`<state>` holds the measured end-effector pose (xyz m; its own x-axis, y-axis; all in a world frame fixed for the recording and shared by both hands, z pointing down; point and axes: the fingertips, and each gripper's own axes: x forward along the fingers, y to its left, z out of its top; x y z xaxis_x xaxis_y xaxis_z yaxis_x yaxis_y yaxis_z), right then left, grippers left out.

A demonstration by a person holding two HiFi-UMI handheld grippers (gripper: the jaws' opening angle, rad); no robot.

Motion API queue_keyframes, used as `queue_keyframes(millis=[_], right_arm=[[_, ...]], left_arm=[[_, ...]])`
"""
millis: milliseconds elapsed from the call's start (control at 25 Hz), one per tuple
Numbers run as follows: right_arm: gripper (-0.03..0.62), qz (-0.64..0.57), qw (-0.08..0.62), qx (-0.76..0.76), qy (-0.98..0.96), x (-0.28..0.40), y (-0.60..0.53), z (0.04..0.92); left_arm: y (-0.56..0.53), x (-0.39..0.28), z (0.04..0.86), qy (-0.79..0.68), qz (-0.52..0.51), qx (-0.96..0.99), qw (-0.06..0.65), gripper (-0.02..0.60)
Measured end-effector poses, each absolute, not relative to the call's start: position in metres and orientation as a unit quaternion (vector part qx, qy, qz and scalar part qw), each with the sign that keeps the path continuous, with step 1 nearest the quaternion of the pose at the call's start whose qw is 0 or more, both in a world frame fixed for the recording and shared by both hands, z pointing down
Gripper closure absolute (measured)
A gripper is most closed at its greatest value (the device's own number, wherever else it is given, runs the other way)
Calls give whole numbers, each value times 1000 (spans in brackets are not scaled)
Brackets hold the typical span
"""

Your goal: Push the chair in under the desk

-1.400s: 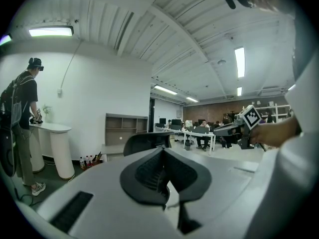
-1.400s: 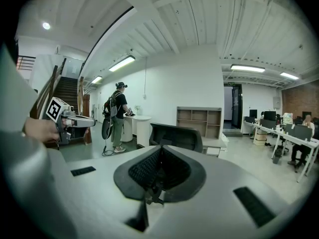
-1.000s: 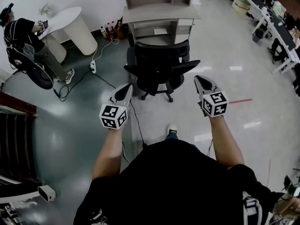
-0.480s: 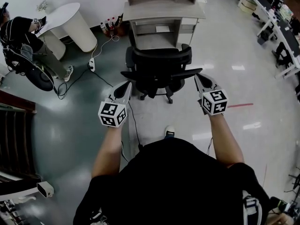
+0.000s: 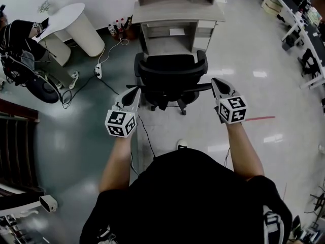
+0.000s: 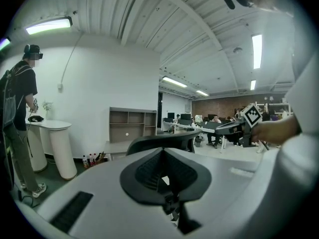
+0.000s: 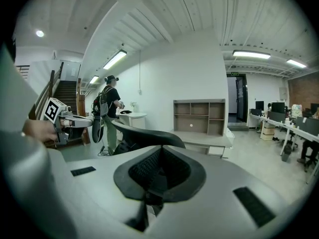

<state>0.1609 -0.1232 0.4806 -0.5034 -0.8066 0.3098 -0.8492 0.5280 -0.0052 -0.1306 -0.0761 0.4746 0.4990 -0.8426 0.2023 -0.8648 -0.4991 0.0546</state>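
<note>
While the chair stands just in front of the desk, back toward the person, the left gripper and right gripper, jaws pressed together and empty, flank it, perhaps touching, so the push seems under way and needs even, straight pressure.

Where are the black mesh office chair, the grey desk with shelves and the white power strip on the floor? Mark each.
Black mesh office chair (image 5: 170, 66): head view, its middle.
Grey desk with shelves (image 5: 155, 12): head view, bare desktop.
White power strip (image 5: 98, 71): head view, its casing.
</note>
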Motion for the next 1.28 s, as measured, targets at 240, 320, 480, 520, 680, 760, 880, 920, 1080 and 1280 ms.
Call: queue_keyframes(millis=[240, 320, 480, 520, 680, 760, 880, 920, 1080, 1280], right_arm=[[595, 84, 129, 473, -868, 174, -153, 481], [595, 82, 127, 472, -869, 178, -163, 480], [595, 84, 126, 469, -870, 184, -180, 482], [595, 83, 126, 467, -871, 185, -183, 482], [595, 80, 127, 464, -873, 188, -198, 481], [595, 82, 125, 465, -873, 190, -205, 482], [595, 84, 124, 467, -871, 192, -209, 485], [595, 84, 124, 468, -871, 193, -211, 486], [595, 84, 124, 469, -870, 192, -214, 485], [595, 83, 127, 473, -868, 189, -215, 485]], left_arm=[[-99, -119, 472, -504, 79, 857, 73, 568], [-105, -116, 470, -508, 79, 855, 71, 568], [-116, -110, 469, -513, 82, 852, 68, 568], [-118, -108, 469, -515, 82, 851, 68, 568], [-131, -105, 469, -522, 82, 847, 68, 569], [-136, -103, 469, -522, 82, 846, 68, 569], [-140, -102, 471, -523, 84, 845, 68, 568], [-141, -102, 471, -524, 83, 845, 68, 569], [-145, -104, 470, -526, 82, 843, 68, 568], [-148, -110, 472, -526, 82, 844, 69, 568]])
